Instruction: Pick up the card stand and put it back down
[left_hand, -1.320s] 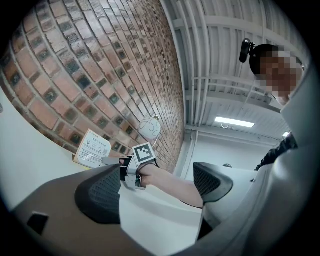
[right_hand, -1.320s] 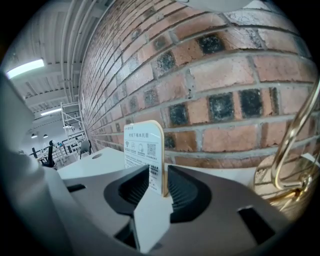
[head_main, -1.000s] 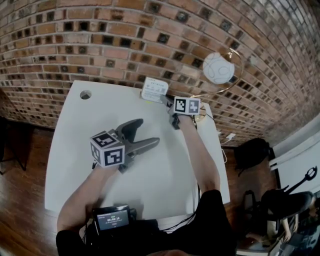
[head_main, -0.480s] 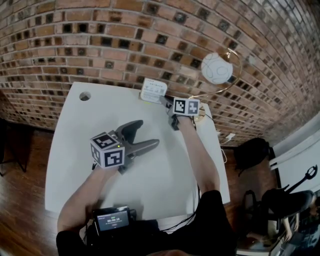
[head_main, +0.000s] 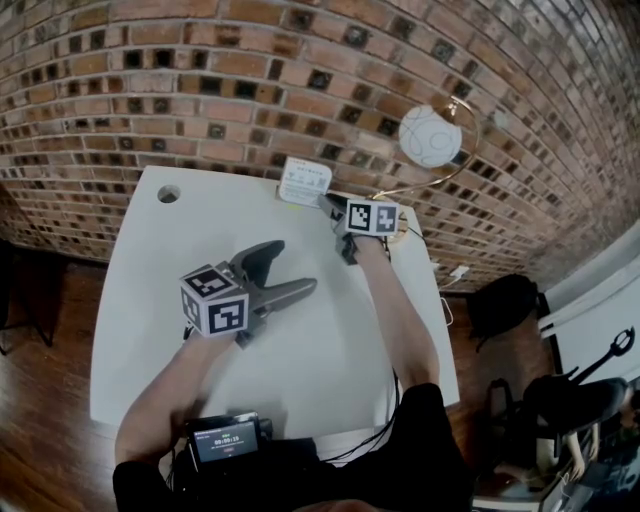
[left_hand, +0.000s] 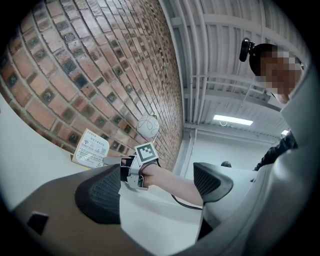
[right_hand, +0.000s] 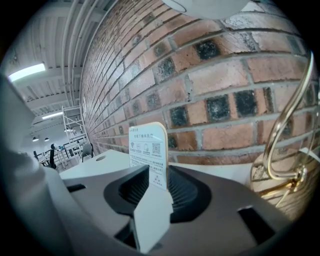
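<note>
One card stand is at the far edge of the white table, just in front of the brick wall. It is a white card with rounded corners. The right gripper view shows a heading line at the top of the card, then a wifi symbol beside a QR code, then more rows of small print. None of that writing is sharp enough to read. There are two grippers, each carrying a cube with black-and-white square markers. The right gripper reaches to the far side of the table, and its jaws are closed on the card stand. In its own view the stand's white body fills the gap between the two black ribbed pads. No view shows whether the stand's foot rests on the table. The left gripper is over the middle of the table, well apart from the stand, with its jaws spread wide and nothing between them. To the right of the stand is one lamp with a white globe inside a gold ring. One round hole is at the table's far left corner. At the near edge, against the person's body, one small screen shows a row of digits too small to read surely.
</note>
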